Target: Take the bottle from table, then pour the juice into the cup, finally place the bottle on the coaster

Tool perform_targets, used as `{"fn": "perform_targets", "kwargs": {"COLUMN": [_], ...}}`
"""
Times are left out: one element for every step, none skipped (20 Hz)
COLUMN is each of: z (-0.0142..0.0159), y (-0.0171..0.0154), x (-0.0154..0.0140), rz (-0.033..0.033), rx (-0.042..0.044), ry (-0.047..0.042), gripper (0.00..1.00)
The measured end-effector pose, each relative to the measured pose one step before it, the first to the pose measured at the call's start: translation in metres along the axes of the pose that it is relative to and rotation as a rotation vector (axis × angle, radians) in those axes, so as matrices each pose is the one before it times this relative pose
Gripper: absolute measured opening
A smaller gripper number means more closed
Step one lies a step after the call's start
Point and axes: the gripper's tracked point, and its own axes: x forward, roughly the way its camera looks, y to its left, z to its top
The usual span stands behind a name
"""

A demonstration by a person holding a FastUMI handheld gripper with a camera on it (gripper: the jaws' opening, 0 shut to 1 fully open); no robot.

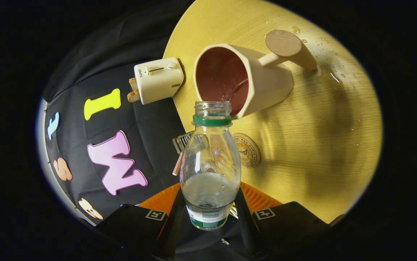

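Pouring now: my gripper (210, 217) pinches the bottle (210, 170) low on its body, mouth at the cup (243, 79) at 12 o'clock. Thin, wet plastic; likely light, slippery, crushable. Coaster (249, 150) lies at 1 o'clock.

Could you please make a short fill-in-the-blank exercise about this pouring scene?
1. The hand-held gripper is shut on the clear ____, one finger pressing on each side.
2. A thin stream runs from the bottle mouth into the ____.
3. The round coaster lies on the ____ table, beside the bottle.
4. At the table's edge stands a cream toy ____ with a slice sticking out.

Missing words: bottle; cup; wooden; toaster
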Motion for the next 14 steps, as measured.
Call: {"fn": "perform_targets", "kwargs": {"z": [-0.00009,-0.00053,0.00033,-0.00039,0.00041,0.00004,0.001,0.00074,0.00051,0.00029,0.0004,0.00072,0.00088,0.00058], "y": [0.00085,0.00088,0.00058,0.00172,0.00096,0.00233,0.00055,0.00044,0.00067,0.00072,0.00039,0.00151,0.00113,0.00295], "x": [-0.00007,-0.00056,0.00052,-0.00043,0.00046,-0.00087,0.00091,0.00048,0.00022,-0.00013,-0.00001,0.00023,0.00029,-0.0003], "rz": [-0.00025,0.00072,0.00178,0.00189,0.00208,0.00365,0.00189,0.00269,0.00152,0.00081,0.00061,0.00189,0.00166,0.00587], "rx": [0.00635,0.00767,0.00954,0.01081,0.01285,0.01291,0.01001,0.00944,0.00887,0.0082,0.00862,0.01164,0.01285,0.01934], "ry": [0.0016,0.00184,0.00185,0.00201,0.00138,0.00142,0.00181,0.00368,0.00361,0.00366,0.00173,0.00003,0.00164,-0.00001], "gripper": [0.73,0.73,0.73,0.73,0.73,0.73,0.73,0.73,0.73,0.73,0.73,0.73,0.73,0.73]}}
